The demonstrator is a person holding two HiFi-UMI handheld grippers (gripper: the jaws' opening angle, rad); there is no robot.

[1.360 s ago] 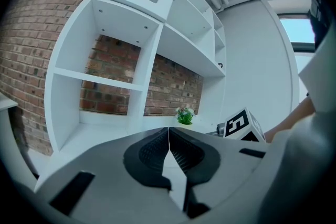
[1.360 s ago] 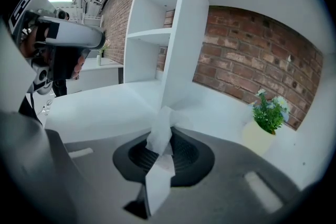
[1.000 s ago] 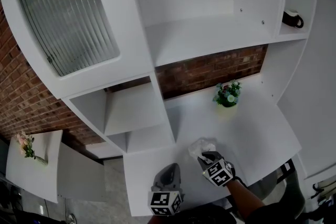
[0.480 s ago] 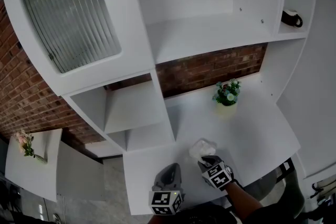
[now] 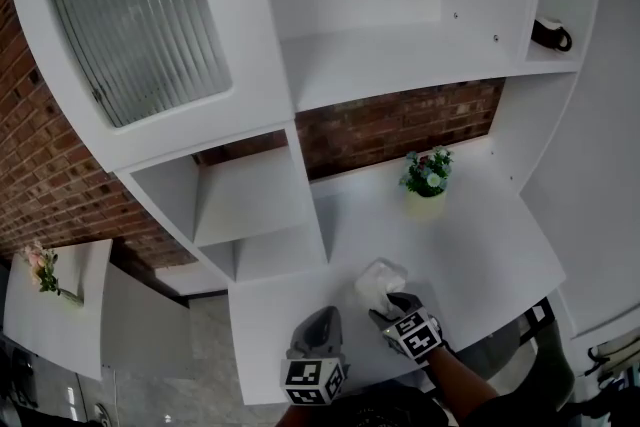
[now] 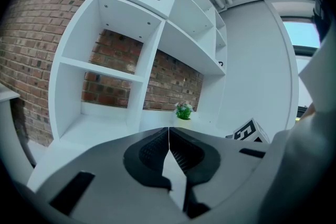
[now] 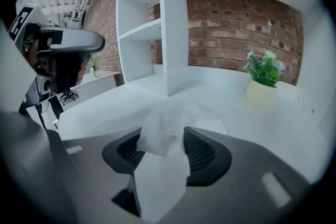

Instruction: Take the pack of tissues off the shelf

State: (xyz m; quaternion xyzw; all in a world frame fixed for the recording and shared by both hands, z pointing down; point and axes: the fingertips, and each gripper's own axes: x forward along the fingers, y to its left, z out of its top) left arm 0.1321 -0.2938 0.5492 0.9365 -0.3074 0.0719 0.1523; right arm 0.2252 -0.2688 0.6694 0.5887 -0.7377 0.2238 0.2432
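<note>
Nearest, at the bottom edge of the head view: left gripper [image 5: 321, 315], well short of the potted plant [image 5: 425, 177] and off to its left. Jaws pressed together tip to tip in the left gripper view, nothing between. Hangs over the front of the white counter [image 5: 490, 255]; touching it or not, cannot tell. Marker cube [image 5: 312, 382] at its rear end.

Just right of that, also on the near side of the plant: right gripper [image 5: 386, 299], with a person's forearm [image 5: 465, 385] behind it. Jaws opening, standing moderately apart. Between them the pack of tissues [image 5: 378, 280], white and crumpled, sticking out past the tips toward the plant. Pads loose beside it, no squeeze visible.

Pack looks to rest on the counter, nearer than the plant and to its left, well apart from it, off the upper shelves.

Farther: the plant itself, green with small flowers, upright in a pale pot near the counter's back edge. Directly behind the plant: brick wall [image 5: 400, 125]. Left of the plant: two open cubbies [image 5: 250, 205], stacked. Above the plant: wide white shelf [image 5: 400, 65]. Above and right of the plant: dark mug [image 5: 552, 35] in a narrow side compartment. Far up-left of the plant: ribbed glass door [image 5: 135, 25]. Far left of the plant and lower: separate white table [image 5: 60, 335] with flowers [image 5: 42, 273].
</note>
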